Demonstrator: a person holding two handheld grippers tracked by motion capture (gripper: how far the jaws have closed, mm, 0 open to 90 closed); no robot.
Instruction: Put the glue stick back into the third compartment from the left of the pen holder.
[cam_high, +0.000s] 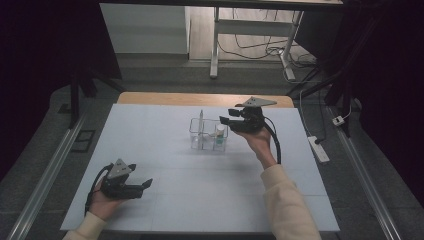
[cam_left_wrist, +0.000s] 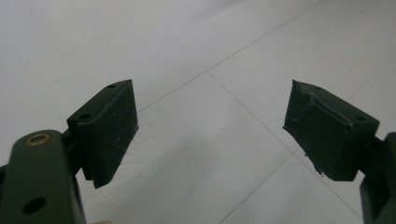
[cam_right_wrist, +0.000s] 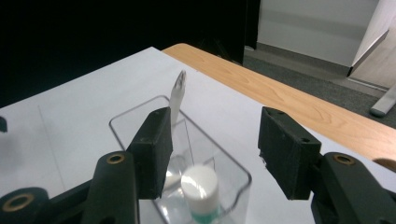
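A: What lies nearest the person?

B: The left gripper (cam_high: 145, 184), held low over the near left part of the white table (cam_high: 165, 200) by a hand in a cream sleeve. In the left gripper view its two black jaws stand wide apart, with bare white surface between them and nothing held.

A: And farther out?

B: Past the middle of the table, the right gripper (cam_high: 226, 121) is held above the surface, pointing left at a clear plastic organizer (cam_high: 208, 134) with compartments. In the right gripper view its jaws are spread, with no object pressed between the pads.

A: What sits in the organizer?

B: A small bottle with a white cap (cam_right_wrist: 200, 186) stands upright in the compartment closest to the right gripper, just below the gap between the jaws. A slim white tube (cam_right_wrist: 176, 95) stands upright in a compartment beyond it, partly behind one jaw.

A: Beyond that?

B: The table's wooden far edge (cam_high: 200, 98), then grey floor.
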